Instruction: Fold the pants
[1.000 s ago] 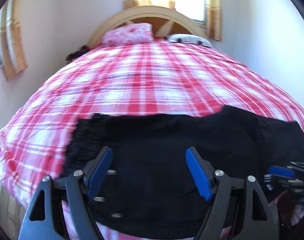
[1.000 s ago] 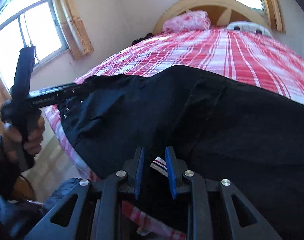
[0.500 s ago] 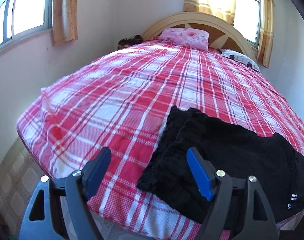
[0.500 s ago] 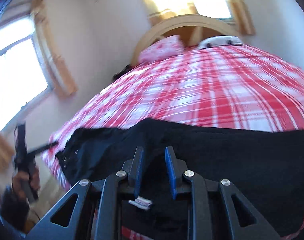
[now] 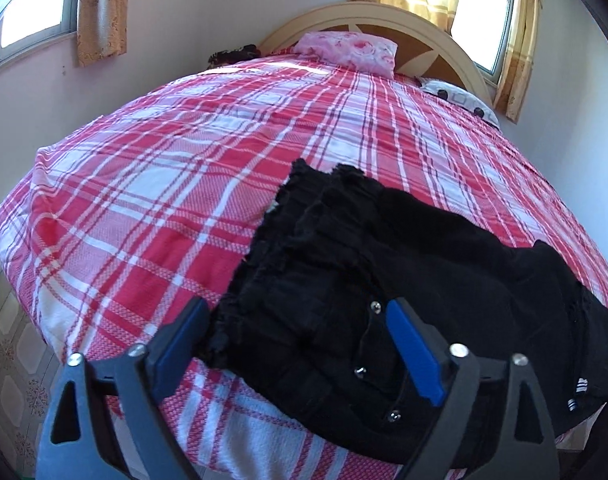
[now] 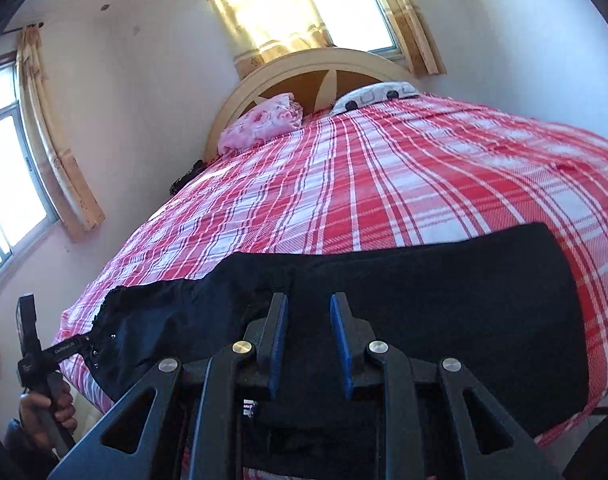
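The black fabric pants are spread on the red-and-white plaid bedspread, at five o'clock. The left gripper is opening wide, gripping nothing. The right gripper is narrow; a hold cannot be told.

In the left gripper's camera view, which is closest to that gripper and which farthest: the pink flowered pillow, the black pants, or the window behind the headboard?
1. Black pants: nearest, lying on the bed's near edge, partly between the left gripper's opening jaws.
2. Pink flowered pillow: at the bed's far end, against the headboard.
3. Window: farthest, in the wall behind the headboard, upper right.
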### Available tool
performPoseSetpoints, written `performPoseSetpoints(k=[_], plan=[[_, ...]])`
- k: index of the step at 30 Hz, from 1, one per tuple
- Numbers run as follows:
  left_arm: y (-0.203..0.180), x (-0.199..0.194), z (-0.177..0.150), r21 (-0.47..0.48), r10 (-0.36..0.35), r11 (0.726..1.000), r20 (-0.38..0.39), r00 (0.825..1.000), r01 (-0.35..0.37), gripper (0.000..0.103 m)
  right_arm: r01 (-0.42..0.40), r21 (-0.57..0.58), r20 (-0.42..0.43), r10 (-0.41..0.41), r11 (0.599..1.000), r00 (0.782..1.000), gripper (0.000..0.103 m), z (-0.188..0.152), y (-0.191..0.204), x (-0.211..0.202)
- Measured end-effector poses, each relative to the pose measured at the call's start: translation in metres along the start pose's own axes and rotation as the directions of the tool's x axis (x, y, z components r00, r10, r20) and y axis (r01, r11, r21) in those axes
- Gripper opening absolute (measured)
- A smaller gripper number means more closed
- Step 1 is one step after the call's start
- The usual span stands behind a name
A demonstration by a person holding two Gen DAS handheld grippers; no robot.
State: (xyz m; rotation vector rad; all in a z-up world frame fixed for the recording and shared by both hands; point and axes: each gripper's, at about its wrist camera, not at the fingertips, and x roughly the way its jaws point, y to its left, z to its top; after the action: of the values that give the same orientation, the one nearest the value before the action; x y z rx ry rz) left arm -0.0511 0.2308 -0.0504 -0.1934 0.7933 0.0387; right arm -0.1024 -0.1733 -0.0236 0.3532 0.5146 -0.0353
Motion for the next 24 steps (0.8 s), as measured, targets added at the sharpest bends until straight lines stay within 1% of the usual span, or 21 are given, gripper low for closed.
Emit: performPoseSetpoints(k=[2, 4, 9, 14, 17, 19, 21, 22, 23, 24], plan=[[-0.001, 0.002, -0.001, 0.009, 0.01, 1.0, -0.003, 1.0, -0.01, 0.095, 0.002, 0.023, -0.004, -0.002, 1.0, 1.0, 0.024, -0.002, -0.003, -0.001], [0.001, 0.003, -0.002, 0.01, 0.004, 1.0, -0.004, 1.0, -0.004, 0.095, 0.003, 0.034, -0.006, -0.003, 0.999, 1.0, 0.024, -0.003, -0.004, 0.001], [0.012, 0.005, -0.003, -0.035, 0.004, 0.999, -0.023, 1.0, -0.005, 0.095, -0.01, 0.018, -0.003, 0.01, 1.0, 1.0, 0.024, -0.002, 0.003, 0.003], [0.027, -0.01, 0.002, -0.074, 0.008, 0.997, 0.044, 0.999, -0.004, 0.095, -0.021, -0.012, 0.003, 0.021, 1.0, 1.0, 0.024, -0.001, 0.012, 0.003], [0.032, -0.004, 0.001, -0.103, -0.017, 0.995, 0.026, 1.0, 0.02, 0.096, -0.04, -0.011, -0.009, 0.039, 0.999, 0.999, 0.024, -0.001, 0.015, 0.007], [0.033, 0.006, -0.003, -0.143, -0.052, 0.988, -0.014, 0.999, 0.05, 0.095, -0.047, -0.009, -0.019, 0.047, 0.999, 0.999, 0.024, -0.002, 0.016, 0.01], [0.031, 0.01, -0.007, -0.172, -0.085, 0.982, -0.023, 0.996, 0.08, 0.094, -0.051, -0.018, -0.029, 0.05, 0.999, 0.998, 0.024, -0.003, 0.019, 0.011], [0.027, 0.01, -0.008, -0.167, -0.074, 0.983, -0.004, 0.997, 0.072, 0.092, -0.05, -0.025, -0.029, 0.049, 0.998, 0.998, 0.024, -0.003, 0.02, 0.011], [0.024, 0.009, -0.008, -0.156, -0.075, 0.985, 0.01, 0.997, 0.076, 0.08, -0.045, -0.03, -0.026, 0.044, 0.999, 0.999, 0.024, -0.003, 0.02, 0.009], [0.021, 0.01, -0.008, -0.149, -0.077, 0.986, 0.009, 0.997, 0.077, 0.077, -0.034, -0.027, -0.017, 0.034, 0.999, 0.999, 0.024, -0.001, 0.018, 0.007]])
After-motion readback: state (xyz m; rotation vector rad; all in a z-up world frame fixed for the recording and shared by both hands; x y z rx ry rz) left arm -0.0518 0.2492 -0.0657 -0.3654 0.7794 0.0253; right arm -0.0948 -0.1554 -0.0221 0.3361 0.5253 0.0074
